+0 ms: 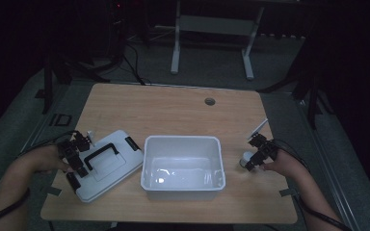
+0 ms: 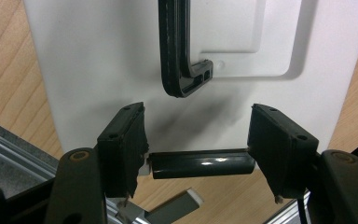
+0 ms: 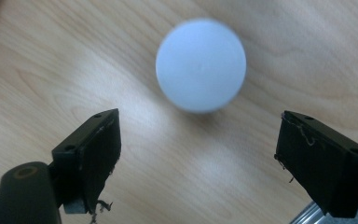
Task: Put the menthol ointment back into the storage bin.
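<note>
My right hand-held gripper (image 3: 198, 156), jaws apart, nears the white ball (image 3: 200, 65) beside the white bin (image 1: 183, 166): centre it, then close gently. My left hand-held gripper (image 2: 198, 149) clamps the lid's black latch (image 2: 201, 163).

The high view looks forward and down over the whole surface (image 1: 173, 108). The left gripper view sits close above the white lid (image 2: 98, 70), which the high view shares at near left. The right gripper view looks down close on the white ball (image 3: 200, 65).
</note>
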`<state>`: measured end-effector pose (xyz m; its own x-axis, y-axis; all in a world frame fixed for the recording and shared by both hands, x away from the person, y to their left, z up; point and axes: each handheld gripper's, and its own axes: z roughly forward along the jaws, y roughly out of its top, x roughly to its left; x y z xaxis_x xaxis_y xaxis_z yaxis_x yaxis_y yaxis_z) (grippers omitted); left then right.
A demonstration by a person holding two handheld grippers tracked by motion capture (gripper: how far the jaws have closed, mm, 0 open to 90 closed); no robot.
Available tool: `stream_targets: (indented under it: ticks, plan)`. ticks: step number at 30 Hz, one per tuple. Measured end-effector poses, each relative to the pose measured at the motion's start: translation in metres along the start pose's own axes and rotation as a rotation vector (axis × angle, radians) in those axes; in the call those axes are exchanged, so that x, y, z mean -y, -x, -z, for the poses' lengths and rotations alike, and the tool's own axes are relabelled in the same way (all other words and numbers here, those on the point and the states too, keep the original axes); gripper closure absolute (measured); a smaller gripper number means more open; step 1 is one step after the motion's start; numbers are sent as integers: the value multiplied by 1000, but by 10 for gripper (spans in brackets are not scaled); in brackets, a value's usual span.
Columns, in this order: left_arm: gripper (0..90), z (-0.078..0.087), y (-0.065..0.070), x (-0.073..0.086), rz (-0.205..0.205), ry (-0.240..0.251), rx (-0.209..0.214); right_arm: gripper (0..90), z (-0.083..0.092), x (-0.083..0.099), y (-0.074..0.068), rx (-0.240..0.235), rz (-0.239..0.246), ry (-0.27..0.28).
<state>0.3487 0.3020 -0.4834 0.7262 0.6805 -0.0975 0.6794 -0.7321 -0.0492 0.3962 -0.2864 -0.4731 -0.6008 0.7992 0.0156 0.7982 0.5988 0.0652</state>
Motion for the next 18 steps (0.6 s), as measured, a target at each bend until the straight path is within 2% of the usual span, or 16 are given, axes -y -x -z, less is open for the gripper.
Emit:
stream_targets:
  ticks: [7,15,18]
  plan:
    - [367,-3,1,-1,-4,-3,3,138,0,-17,-2,10,1,9]
    - [367,-3,0,0,-4,-5,3,159,-12,-27,-2,31,7,-37]
    - [367,-4,0,1,-5,-9,0,216,-16,-26,-1,38,9,-33]
